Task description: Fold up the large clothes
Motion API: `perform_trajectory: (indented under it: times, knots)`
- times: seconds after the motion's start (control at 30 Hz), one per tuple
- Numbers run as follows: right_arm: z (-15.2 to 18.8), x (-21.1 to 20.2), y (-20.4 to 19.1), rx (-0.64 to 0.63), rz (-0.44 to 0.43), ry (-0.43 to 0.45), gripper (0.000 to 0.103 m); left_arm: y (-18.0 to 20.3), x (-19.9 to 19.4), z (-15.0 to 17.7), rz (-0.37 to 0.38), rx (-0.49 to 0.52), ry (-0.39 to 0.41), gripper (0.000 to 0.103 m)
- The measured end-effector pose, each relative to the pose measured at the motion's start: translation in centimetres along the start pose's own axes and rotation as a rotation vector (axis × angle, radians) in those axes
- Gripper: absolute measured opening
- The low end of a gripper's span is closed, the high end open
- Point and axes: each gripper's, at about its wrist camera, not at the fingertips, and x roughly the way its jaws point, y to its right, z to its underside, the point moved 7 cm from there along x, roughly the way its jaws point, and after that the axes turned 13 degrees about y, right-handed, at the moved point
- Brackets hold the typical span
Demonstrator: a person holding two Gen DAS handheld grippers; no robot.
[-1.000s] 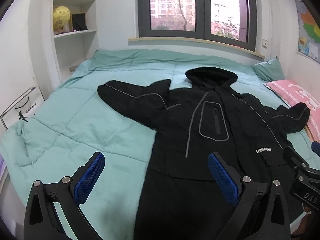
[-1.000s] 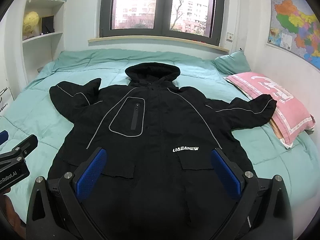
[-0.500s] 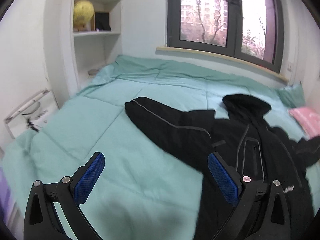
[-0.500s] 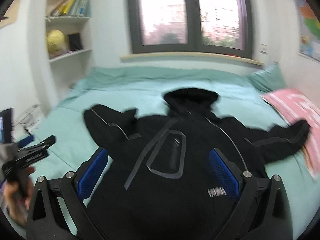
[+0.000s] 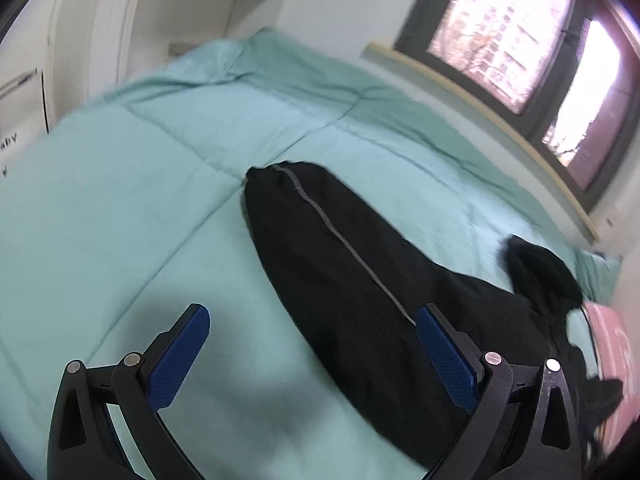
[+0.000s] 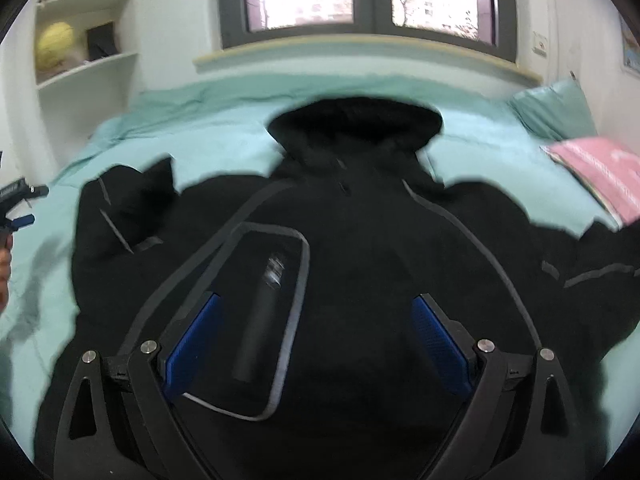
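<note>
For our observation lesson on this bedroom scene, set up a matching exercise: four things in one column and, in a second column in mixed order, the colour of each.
Things:
1. coat
2. quilt
3. pillow
4. ball on the shelf

Colours:
A. pink
B. yellow
C. black
D. pale green

Pairs: 1-C, 2-D, 3-A, 4-B
</note>
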Motion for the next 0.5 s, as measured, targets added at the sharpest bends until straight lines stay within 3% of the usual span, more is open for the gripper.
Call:
perform_trajectory:
  times: [0.1,0.17,0.3,0.4,0.47,0.5]
  knots:
    - [2.1,0.5,-0.2,-0.027,0.024,-0.011,0.097,-0.8,4.2,0.3,-0.027,-0.013,-0.012,0.101]
    - [3.1,0.6,-0.5,-0.061,0.03,-0.015,0.097,-1.5,6.2,0.5,-0.037,-0.046,-0.024,0.091]
    - [3.6,1.0,-1.2,-0.096,0.031,-0.015,0.097,-2.9,9.5,0.4,-0.03,-0.115,-0.03,0.082]
    - [3.8,1.4,-1.1,-0.094,0.037,-0.024,0.097,-2.3,10.9,0.4,-0.009,-0.103,-0.031,0.074]
    - [3.9,1.7,-0.9,-0.083,0.039,-0.032,0.097,-1.2,12.0,0.6,0.013,-0.078,-0.042,0.053]
    - [4.0,1.8,-0.8,-0.078,0.04,-0.037,0.097,-0.8,12.2,0.6,0.002,-0.054,-0.042,0.047]
